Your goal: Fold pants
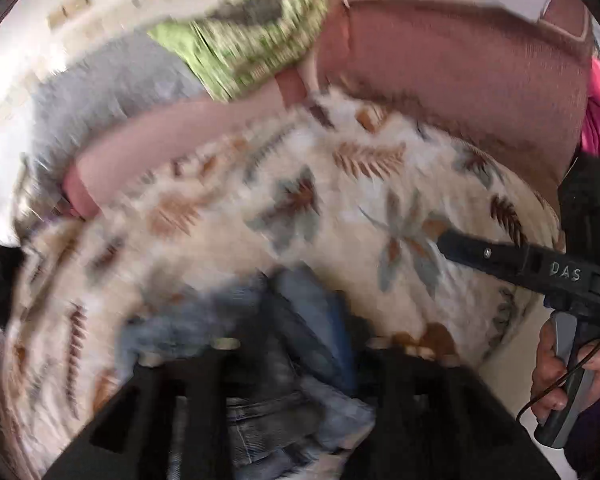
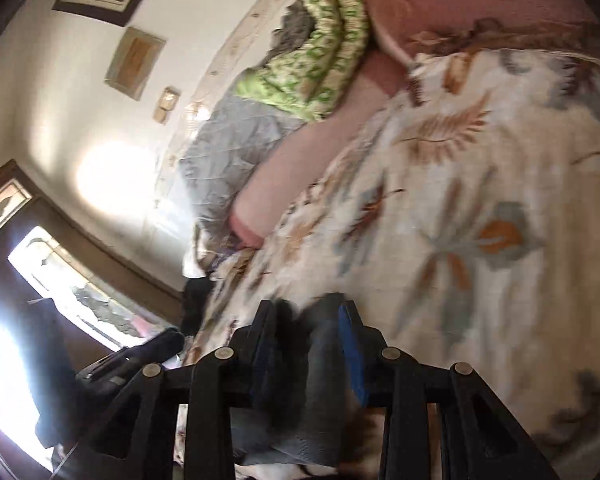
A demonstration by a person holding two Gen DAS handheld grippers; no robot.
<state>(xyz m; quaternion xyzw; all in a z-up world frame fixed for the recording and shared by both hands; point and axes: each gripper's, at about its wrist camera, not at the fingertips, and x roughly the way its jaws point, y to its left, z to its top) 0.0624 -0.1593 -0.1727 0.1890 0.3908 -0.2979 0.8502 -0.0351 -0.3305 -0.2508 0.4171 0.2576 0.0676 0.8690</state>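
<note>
Two grippers work one pair of jeans on a bed with a leaf-print cover.

Left wrist view: the left gripper point(image 1: 300, 348) has its jaws apart, with the jeans point(image 1: 296, 360) bunched between and below them; blur hides whether the pads press the denim. The jeans lie near the bed's point(image 1: 340, 200) close edge. This view alone shows the other tool from outside, with a hand point(image 1: 572, 376) on its handle at the right. For a clean fold, I judge the left should take a firm pinch on a seam or hem before any carry.

Right wrist view: the right gripper point(image 2: 312, 320) is clamped on a fold of denim running down between its fingers. Only here do pillows, the wall and a window show. Both ends should travel level, so the edges meet square.
</note>
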